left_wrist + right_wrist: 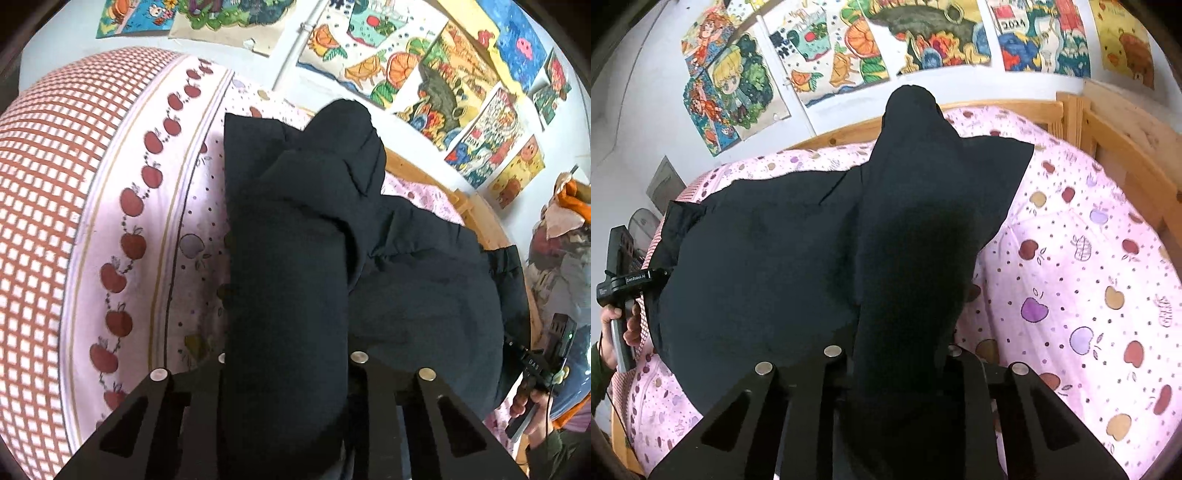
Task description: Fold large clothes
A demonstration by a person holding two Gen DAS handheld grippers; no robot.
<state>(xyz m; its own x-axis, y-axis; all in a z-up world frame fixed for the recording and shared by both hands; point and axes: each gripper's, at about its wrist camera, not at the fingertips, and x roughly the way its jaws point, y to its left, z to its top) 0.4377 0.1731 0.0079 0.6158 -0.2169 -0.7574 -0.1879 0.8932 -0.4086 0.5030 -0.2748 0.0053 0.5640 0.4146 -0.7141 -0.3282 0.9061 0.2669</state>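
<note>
A large black padded jacket (406,288) lies on the pink apple-print bed sheet (207,206). My left gripper (288,369) is shut on a thick fold of it, which rises between the jaws and hides the fingertips. In the right wrist view the same jacket (768,258) spreads to the left on the sheet (1071,258). My right gripper (897,362) is shut on another fold of it, a sleeve-like part that stands up toward the wall. The other hand's gripper shows at the edge of each view, the right one (543,373) and the left one (620,288).
A red-and-white checked quilt (44,184) with an apple border lies on the left of the bed. A wooden bed frame (1126,147) runs along the far and right sides. Colourful drawings (849,48) cover the wall. A pile of clothes (565,236) sits at the far right.
</note>
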